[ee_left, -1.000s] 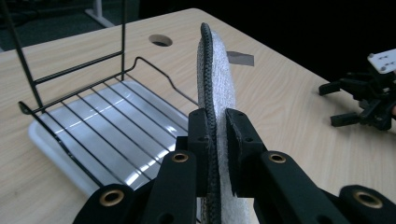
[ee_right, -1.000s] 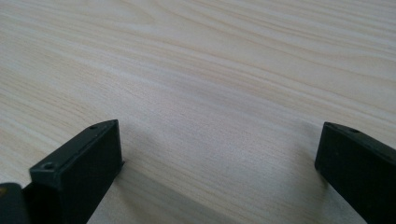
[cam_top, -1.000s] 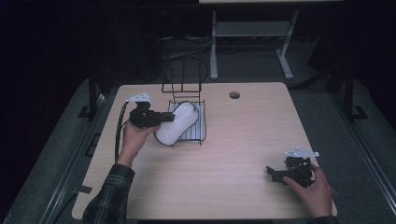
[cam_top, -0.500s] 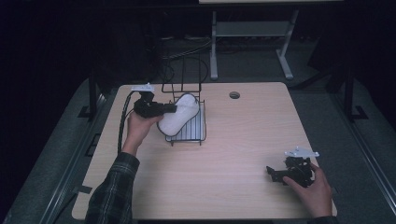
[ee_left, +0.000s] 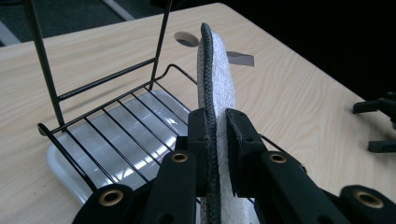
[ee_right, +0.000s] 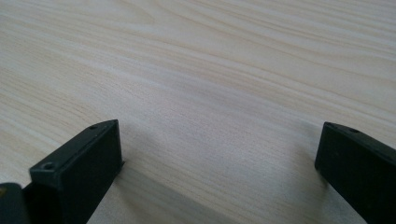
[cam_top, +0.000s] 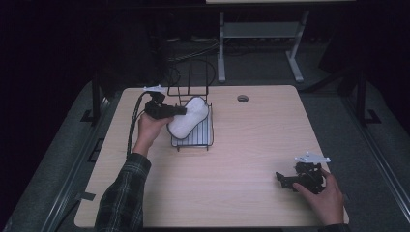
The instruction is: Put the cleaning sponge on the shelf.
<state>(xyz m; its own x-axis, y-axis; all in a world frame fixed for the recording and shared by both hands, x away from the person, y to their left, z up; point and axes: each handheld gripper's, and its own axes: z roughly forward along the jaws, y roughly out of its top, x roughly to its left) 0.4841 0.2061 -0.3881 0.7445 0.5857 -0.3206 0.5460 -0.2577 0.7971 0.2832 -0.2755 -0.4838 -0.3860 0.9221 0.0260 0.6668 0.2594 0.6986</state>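
Left gripper (cam_top: pixel 180 110) fingers clamp the white insole (cam_top: pixel 187 118) edge-on above the wire rack (cam_top: pixel 193 141) near the tabletop (cam_top: pixel 251 145) far-left edge; right gripper (cam_top: pixel 285 180) fingers apart over bare wood.

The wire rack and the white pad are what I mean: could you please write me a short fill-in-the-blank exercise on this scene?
1. The left gripper is shut on the white ____.
2. The pad is held over the wire ____.
3. Under the rack lies a white ____.
4. The right gripper rests with its jaws ____.

Missing words: pad; rack; tray; open
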